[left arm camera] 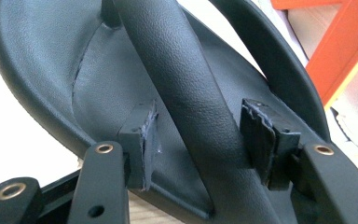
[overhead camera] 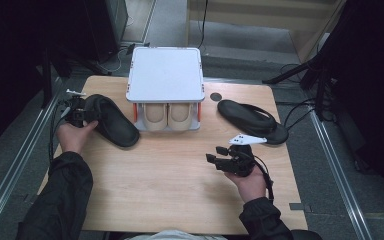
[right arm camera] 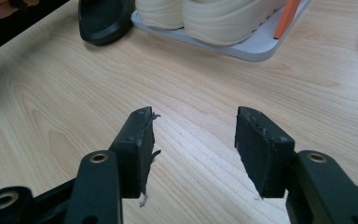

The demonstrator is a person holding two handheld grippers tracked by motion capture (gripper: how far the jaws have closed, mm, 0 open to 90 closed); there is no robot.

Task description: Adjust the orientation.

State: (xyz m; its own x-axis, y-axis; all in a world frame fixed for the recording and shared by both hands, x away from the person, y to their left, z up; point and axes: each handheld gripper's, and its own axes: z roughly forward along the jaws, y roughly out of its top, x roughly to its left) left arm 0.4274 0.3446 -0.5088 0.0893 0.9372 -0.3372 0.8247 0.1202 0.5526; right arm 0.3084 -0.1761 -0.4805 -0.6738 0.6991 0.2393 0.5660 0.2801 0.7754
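Note:
A black flip-flop sandal (overhead camera: 111,120) lies on the left of the wooden table, beside a white shoe rack (overhead camera: 165,75). My left gripper (overhead camera: 78,115) is at the sandal's far-left end. In the left gripper view its open jaws straddle the sandal's thick black strap (left arm camera: 177,70), with one pad (left arm camera: 144,140) a little off it and the other close against its side. A second black sandal (overhead camera: 252,121) lies to the right of the rack. My right gripper (overhead camera: 225,159) hovers open over bare wood in front of that sandal, and nothing is between its fingers (right arm camera: 137,140).
The rack has a flat white top and orange posts (left arm camera: 340,51). A pair of cream shoes (overhead camera: 169,116) sits on its lower shelf (right arm camera: 256,46). A small round black hole (overhead camera: 215,96) marks the tabletop near the right sandal. Metal rails run along both table sides.

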